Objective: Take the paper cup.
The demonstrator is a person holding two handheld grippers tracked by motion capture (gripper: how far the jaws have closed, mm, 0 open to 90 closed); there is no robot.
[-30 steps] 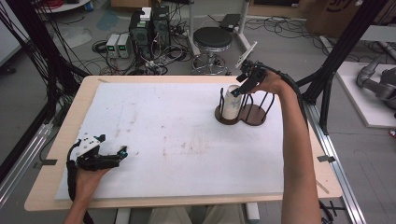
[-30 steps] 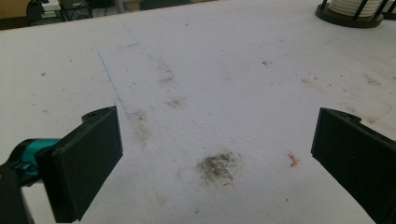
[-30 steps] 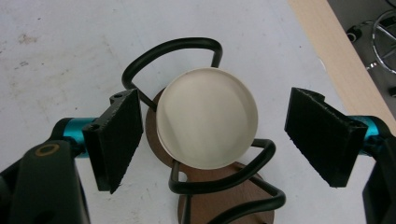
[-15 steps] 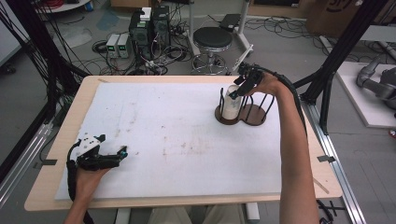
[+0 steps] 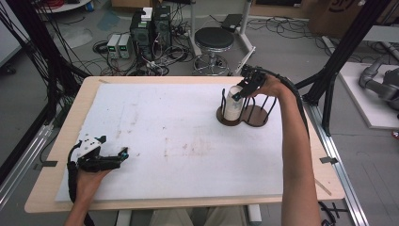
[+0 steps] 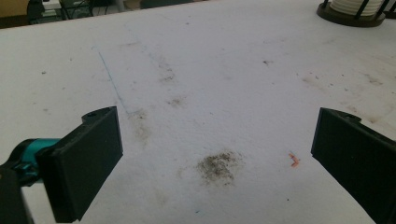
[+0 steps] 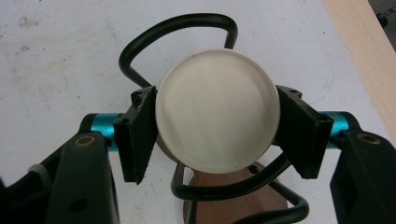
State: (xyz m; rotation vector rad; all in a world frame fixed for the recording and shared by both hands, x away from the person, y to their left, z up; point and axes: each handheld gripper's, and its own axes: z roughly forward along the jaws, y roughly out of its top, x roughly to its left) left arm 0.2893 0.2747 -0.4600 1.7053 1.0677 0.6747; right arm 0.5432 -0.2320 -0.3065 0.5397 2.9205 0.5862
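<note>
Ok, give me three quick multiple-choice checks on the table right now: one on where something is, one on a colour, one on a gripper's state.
1. Where does the rack stand?
A. far right part of the table
B. near left corner
C. on the floor

2. What colour is the disc between the right gripper's jaws?
A. red
B. cream white
C. blue

3. How is the left gripper set?
A. shut on a cup
B. shut on nothing
C. open, nothing between the jaws

Answers:
1 A: the high view shows it at the table's far right, by the right gripper.
2 B: the right gripper view shows a pale cream round face.
3 C: the left gripper view shows the jaws wide apart over bare table cover.
</note>
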